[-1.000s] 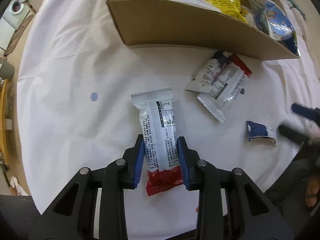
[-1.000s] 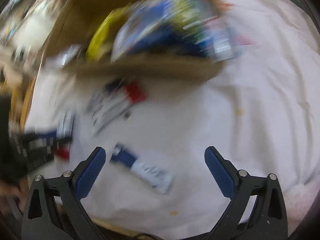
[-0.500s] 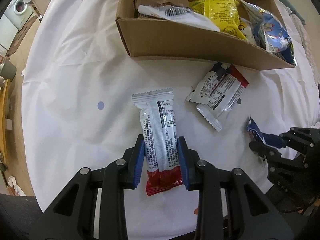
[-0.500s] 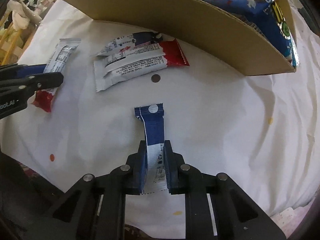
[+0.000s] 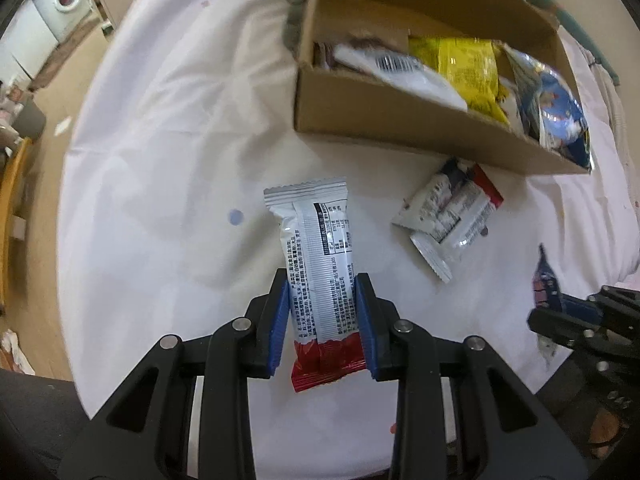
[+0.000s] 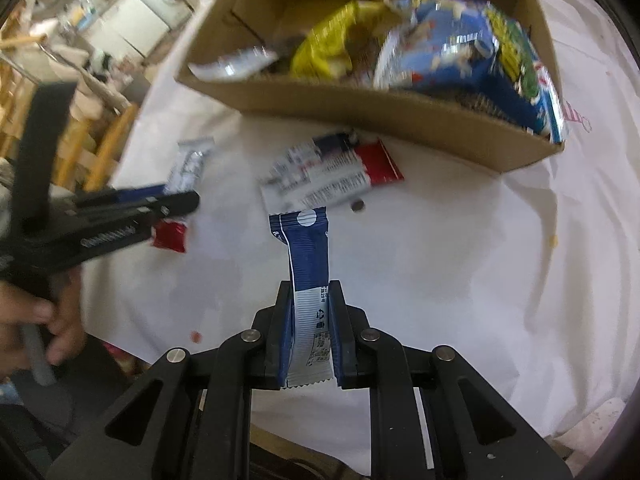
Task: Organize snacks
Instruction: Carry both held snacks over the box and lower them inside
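My left gripper (image 5: 322, 284) is shut on a silver and red snack bar (image 5: 318, 272), held above the white cloth. My right gripper (image 6: 311, 292) is shut on a narrow blue and white snack packet (image 6: 309, 256), also lifted off the cloth. A cardboard box (image 5: 384, 120) of snack bags stands beyond both; in the right wrist view the box (image 6: 400, 116) is straight ahead. Two overlapping silver and red bars (image 5: 452, 216) lie on the cloth in front of the box, also seen in the right wrist view (image 6: 332, 176). The right gripper shows at the right edge (image 5: 560, 312).
The table has a white cloth (image 5: 160, 160) whose edge curves close below both grippers. A washing machine (image 5: 60, 0) and wooden chairs (image 6: 92, 148) stand beyond the table on the left. The left gripper and the hand holding it fill the left of the right wrist view (image 6: 120, 220).
My right gripper closed on the blue packet and lifted it. Both grippers have risen and moved nearer the box, each holding its snack.
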Demonstrator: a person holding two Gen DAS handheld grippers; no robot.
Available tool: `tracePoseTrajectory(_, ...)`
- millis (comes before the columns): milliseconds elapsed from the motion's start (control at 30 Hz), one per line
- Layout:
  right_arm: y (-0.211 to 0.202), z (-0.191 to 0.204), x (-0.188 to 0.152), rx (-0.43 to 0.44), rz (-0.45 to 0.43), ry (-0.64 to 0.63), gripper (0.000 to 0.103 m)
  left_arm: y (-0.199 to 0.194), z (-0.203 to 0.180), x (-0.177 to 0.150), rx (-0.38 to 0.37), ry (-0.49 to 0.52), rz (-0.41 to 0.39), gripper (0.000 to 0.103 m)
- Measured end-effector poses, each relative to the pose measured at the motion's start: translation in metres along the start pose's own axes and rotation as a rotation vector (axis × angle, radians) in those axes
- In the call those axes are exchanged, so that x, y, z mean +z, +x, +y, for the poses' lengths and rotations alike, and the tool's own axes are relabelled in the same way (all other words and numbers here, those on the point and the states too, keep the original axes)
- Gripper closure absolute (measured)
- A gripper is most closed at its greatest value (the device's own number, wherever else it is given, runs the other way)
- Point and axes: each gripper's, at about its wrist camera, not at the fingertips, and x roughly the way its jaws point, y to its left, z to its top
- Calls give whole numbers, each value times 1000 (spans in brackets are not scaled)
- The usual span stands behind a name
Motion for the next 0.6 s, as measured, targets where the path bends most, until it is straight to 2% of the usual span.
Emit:
tracePoseTrajectory(133,-16,-6,-4,58,-77,13,86,-21,5,-2,7,3,-61,75)
tracePoseTrajectory(367,-42,14,11,138,-241,42,86,-66,7,-6,-5,15,-174,75)
tracePoseTrajectory(600,-80,-1,22,185,-437,118,86,-106,6,21,-4,27,-307,75)
